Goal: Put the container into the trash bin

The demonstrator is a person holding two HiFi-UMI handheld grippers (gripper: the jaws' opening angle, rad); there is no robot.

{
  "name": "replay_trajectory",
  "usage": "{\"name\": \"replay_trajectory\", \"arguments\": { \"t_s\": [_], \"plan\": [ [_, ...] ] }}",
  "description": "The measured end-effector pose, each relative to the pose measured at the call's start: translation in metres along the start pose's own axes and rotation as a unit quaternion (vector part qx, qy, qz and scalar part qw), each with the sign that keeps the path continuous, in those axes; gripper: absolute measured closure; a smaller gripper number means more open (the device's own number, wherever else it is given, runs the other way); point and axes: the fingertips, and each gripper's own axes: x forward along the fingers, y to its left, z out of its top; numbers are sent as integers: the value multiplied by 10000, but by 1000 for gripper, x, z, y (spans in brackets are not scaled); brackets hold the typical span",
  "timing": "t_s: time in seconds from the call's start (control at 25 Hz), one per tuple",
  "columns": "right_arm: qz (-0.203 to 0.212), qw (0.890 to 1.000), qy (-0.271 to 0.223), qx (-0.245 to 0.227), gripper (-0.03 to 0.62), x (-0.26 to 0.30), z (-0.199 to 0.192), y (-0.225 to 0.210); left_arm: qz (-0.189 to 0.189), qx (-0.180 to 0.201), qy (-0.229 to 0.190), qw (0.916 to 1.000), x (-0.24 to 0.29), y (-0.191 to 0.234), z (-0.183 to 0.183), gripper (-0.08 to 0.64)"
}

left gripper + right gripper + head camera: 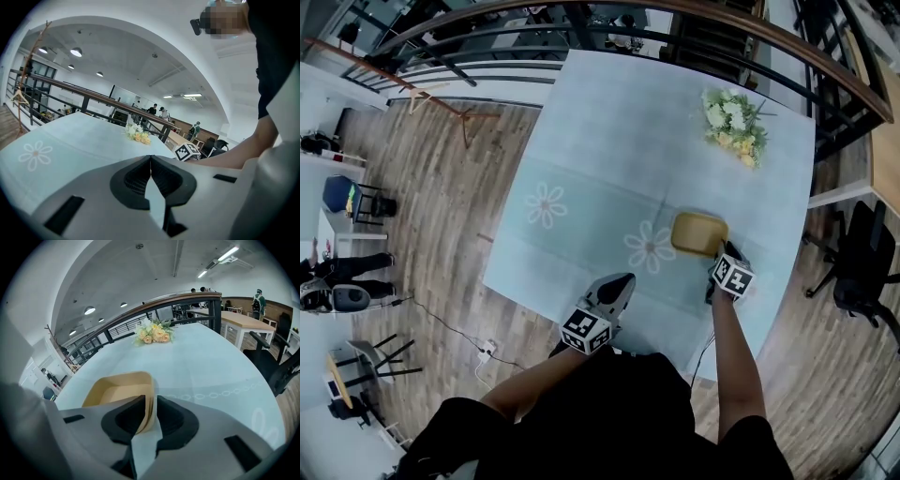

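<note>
The container [698, 233] is a shallow tan tray that rests on the pale blue tablecloth [609, 141] near the table's right front. My right gripper [724, 251] reaches it from the near side. In the right gripper view the container's [119, 385] near right wall stands between the two dark pads, which press on it from both sides, so the right gripper [151, 401] is shut on that wall. My left gripper [619, 281] hovers over the table's front edge, left of the container. Its jaws [150, 159] meet at the tips with nothing held. No trash bin shows in any view.
A bunch of yellow and white flowers [733, 125] lies at the table's far right. A black office chair [862, 272] stands on the wooden floor to the right of the table. A railing [675, 37] runs behind the table. Stools and people are far off at the left.
</note>
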Motion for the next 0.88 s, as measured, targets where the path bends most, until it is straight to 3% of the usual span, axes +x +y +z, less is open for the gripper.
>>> {"name": "replay_trajectory", "arguments": {
  "t_s": [0.12, 0.4, 0.88],
  "plan": [
    [-30, 10000, -20, -16, 540, 1, 1, -1, 101, -13, -20, 9999, -4, 3, 0, 545],
    [90, 9995, -211, 220, 549, -8, 2, 8, 197, -69, -133, 9997, -23, 3, -7, 545],
    [723, 9952, -406, 524, 551, -72, -33, 107, 307, -23, -350, 9989, -111, 24, -23, 545]
  ]
}}
